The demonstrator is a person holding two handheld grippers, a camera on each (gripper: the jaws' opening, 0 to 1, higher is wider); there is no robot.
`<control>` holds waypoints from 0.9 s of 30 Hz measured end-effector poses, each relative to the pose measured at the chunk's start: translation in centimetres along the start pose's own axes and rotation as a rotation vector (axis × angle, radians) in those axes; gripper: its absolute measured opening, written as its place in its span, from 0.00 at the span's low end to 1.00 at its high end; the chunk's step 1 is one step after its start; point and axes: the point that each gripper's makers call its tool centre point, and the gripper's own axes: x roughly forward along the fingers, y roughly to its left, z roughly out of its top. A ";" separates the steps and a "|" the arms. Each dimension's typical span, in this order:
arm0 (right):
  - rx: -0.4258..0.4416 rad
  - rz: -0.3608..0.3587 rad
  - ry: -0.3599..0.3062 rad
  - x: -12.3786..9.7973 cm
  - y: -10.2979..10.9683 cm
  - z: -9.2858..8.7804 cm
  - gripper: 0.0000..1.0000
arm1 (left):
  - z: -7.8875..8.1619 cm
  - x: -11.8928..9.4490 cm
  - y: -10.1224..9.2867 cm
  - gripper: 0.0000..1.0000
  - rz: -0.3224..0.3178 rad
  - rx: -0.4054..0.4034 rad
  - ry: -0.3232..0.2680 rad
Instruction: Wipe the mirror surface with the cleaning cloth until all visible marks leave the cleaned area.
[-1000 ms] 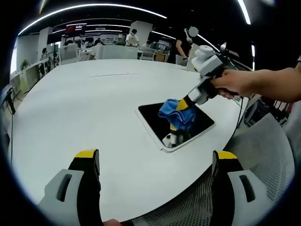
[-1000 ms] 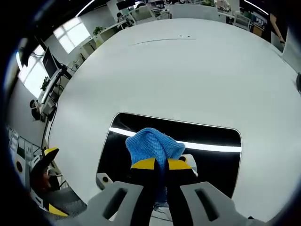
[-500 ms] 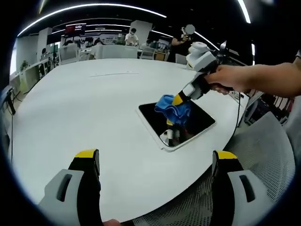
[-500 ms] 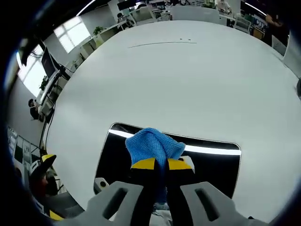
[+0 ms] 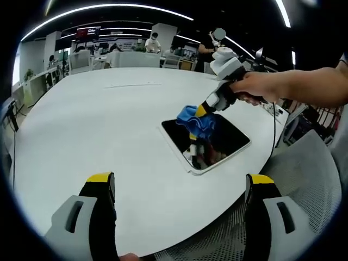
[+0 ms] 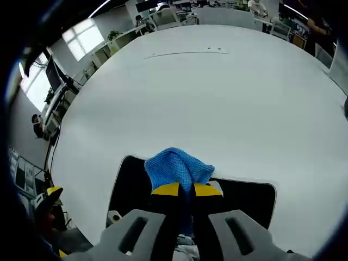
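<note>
Mirror (image 5: 209, 142) lies flat on a broad white surface (image 5: 98, 125), a dark rectangle with a pale rim, set close to the surface's edge on the side where a grey mesh chair (image 5: 310, 179) stands. Around it is an open office: strip lights curve overhead, desks and chairs sit along the far side, and a few people stand in the distance. In the right gripper view bright windows (image 6: 81, 41) and more desks show beyond the curved edge of the surface.

Most of the white top is bare, stretching well away from the mirror (image 6: 239, 198) toward the far rim, where a thin line and a couple of small marks cross it. The mirror's near corner comes just short of the surface's edge.

Blue cleaning cloth (image 5: 196, 120) is bunched in the right claw (image 5: 202, 111), whose yellow-tipped jaws are clenched on it; a hand (image 5: 255, 87) holds that tool from the right. The cloth hangs over the mirror's far end, its reflection showing in the glass beneath. In the right gripper view the cloth (image 6: 176, 168) rises between the closed jaws of the claw (image 6: 181, 189), covering the mirror's far rim.

Left claw (image 5: 179, 187) is released, jaws spread wide, holding nothing, well apart from the mirror.
</note>
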 end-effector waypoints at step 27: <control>-0.002 -0.009 -0.016 -0.7 -2.3 -0.4 0.02 | -0.2 0.1 -0.1 0.99 0.000 0.016 0.014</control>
